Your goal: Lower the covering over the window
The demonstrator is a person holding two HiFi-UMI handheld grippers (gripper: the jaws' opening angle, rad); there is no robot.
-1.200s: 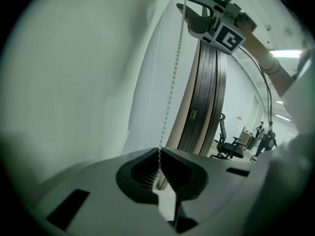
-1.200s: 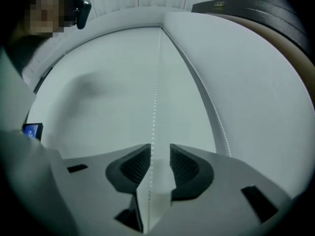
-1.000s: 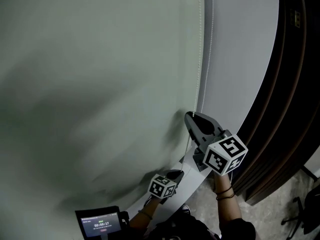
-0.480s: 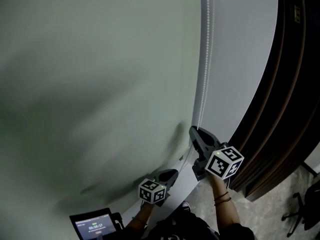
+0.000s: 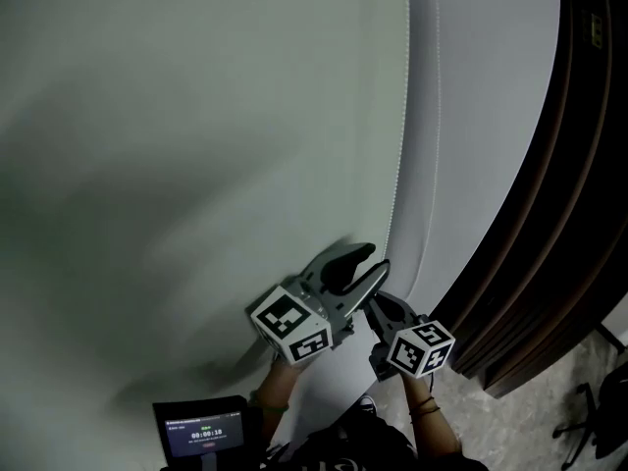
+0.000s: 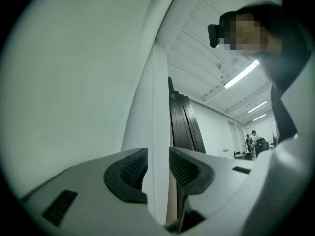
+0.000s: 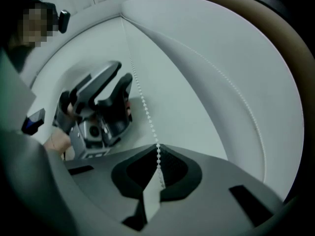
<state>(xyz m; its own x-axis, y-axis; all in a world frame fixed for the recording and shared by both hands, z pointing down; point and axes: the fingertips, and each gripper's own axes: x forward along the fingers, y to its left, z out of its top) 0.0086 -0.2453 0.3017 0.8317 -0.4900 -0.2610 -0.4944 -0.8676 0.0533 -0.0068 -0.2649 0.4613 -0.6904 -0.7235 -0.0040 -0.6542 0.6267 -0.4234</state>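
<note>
White bead chain (image 7: 142, 107) clamped in right gripper (image 7: 158, 163) jaws; left gripper (image 6: 157, 163) jaws have just been opening, chain loose between them. Blind (image 5: 196, 116) probably mid-lowering.

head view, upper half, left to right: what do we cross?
window blind → bead chain → white wall → dark ribbed panelling
</note>
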